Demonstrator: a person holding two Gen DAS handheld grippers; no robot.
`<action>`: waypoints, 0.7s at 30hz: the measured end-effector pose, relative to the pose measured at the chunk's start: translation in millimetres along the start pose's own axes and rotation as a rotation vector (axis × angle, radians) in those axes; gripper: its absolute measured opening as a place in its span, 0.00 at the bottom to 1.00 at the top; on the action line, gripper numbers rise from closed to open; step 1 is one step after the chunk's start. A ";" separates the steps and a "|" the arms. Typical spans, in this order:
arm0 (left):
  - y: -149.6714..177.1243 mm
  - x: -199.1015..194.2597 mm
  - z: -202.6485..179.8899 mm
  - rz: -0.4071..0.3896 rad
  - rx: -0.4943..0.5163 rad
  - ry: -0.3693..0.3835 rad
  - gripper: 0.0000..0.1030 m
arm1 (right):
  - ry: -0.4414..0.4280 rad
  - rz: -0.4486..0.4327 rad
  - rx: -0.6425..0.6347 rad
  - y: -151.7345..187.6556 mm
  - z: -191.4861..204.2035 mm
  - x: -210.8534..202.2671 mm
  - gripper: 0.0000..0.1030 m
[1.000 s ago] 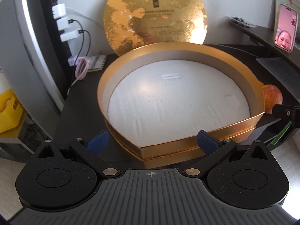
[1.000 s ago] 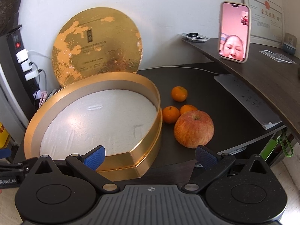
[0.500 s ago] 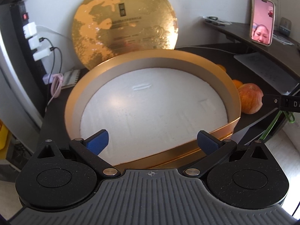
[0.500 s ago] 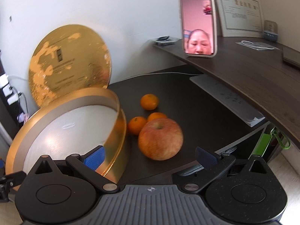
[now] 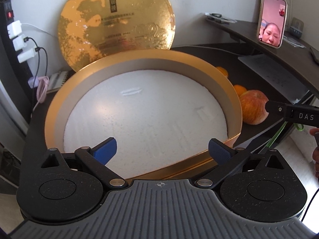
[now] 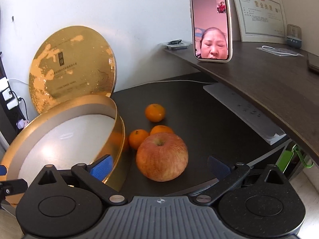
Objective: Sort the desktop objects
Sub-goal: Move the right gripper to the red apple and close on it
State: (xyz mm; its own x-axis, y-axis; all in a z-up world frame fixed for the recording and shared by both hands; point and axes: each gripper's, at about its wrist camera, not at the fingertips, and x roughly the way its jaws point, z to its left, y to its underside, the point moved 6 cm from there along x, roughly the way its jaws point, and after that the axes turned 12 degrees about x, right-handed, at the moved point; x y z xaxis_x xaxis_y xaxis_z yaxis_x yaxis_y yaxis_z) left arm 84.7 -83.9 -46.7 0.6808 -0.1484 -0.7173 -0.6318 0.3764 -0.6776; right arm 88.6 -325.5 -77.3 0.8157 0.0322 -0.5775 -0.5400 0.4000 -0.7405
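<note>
Dark desk (image 6: 199, 107): carries all task items; a raised dark shelf (image 6: 259, 79) runs along its right side.

Round gold box (image 5: 235, 103): white-lined and holding nothing, on the left part of the desk, its near edge just beyond the left gripper (image 5: 161, 149). Its gold lid (image 5: 117, 25) stands on edge at the far side, leaning on the wall.

Apple (image 6: 161, 157): on the desk just right of the box, apart from its wall, directly ahead of the right gripper (image 6: 159, 167). No finger touches it.

Three tangerines: two (image 6: 138, 138) (image 6: 161, 129) close behind the apple, one (image 6: 155, 112) farther back, alone.

White keyboard (image 6: 243, 109): far right, under the shelf edge.

Phone (image 6: 211, 25): upright on the shelf, screen lit. A framed certificate (image 6: 259, 14) stands to its right.

Left gripper: fingers spread wide, holding nothing.

Right gripper: fingers spread wide, holding nothing.
</note>
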 end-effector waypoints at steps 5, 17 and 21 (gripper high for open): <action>-2.7 5.2 -2.0 -0.003 0.005 -0.001 0.96 | -0.014 0.053 -0.017 4.9 -0.3 18.2 0.93; -6.9 21.3 4.5 0.019 -0.012 0.000 0.97 | 0.062 0.076 -0.039 7.9 -4.3 62.1 0.93; -7.3 26.1 6.7 0.029 -0.014 -0.003 0.97 | 0.064 0.091 -0.055 8.8 -4.3 73.3 0.93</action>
State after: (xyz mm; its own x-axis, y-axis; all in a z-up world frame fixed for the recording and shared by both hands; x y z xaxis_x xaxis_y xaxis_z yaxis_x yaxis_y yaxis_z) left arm 109.6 -84.4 -59.4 0.6627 -0.1351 -0.7366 -0.6568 0.3676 -0.6584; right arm 142.7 -323.5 -127.7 0.7485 0.0065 -0.6631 -0.6236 0.3473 -0.7004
